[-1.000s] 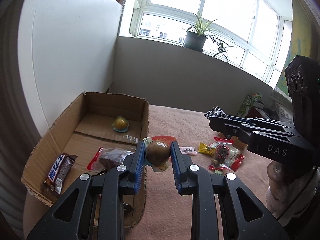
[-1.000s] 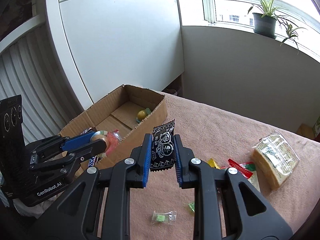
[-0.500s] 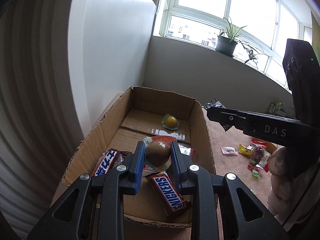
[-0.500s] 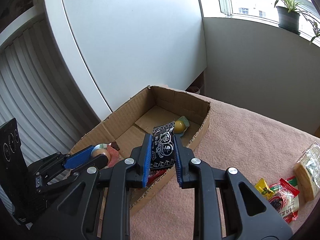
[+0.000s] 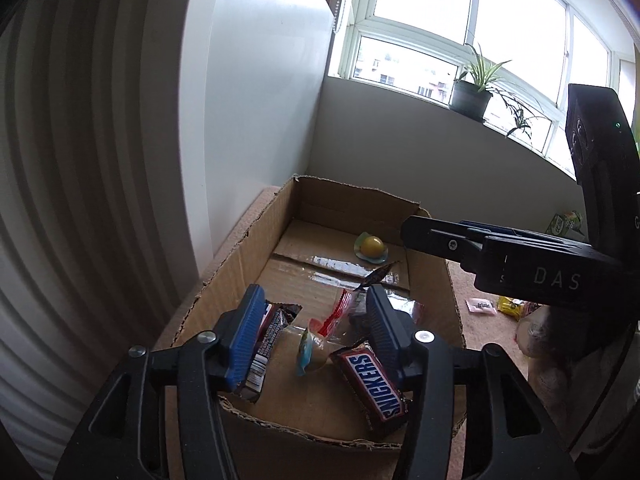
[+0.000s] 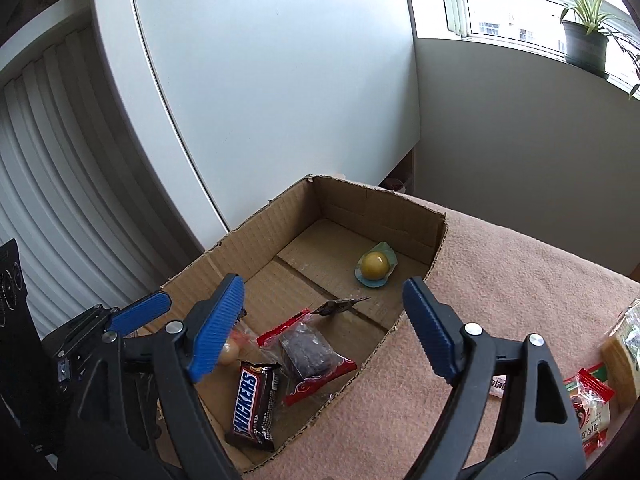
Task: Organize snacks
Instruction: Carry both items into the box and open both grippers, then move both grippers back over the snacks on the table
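Observation:
An open cardboard box (image 6: pixel 256 224) stands on the pink cloth. My left gripper (image 5: pixel 316 332) hangs over its near end, jaws opening. A round brown snack in clear wrap (image 5: pixel 310 352) is loose below and between the pads, touching neither. My right gripper (image 6: pixel 324 330) is over the box's right wall, jaws opening wide. A black packet (image 6: pixel 340 306) is loose in the air beneath it. In the box lie a Snickers bar (image 6: pixel 252 404), a second bar (image 5: pixel 264 344), a red packet with a dark cake (image 6: pixel 308 356) and a yellow ball snack (image 6: pixel 374 266).
More snacks lie on the pink cloth (image 6: pixel 520 280) to the right: a red packet (image 6: pixel 588 412), a bread pack (image 6: pixel 624 344), a small pink packet (image 5: pixel 482 306). A white panel (image 6: pixel 280 80) stands behind the box. A potted plant (image 6: pixel 584 44) sits on the sill.
Both grippers moved left from the cloth to above the box, then opened. The round snack left the left pads and the black packet left the right pads.

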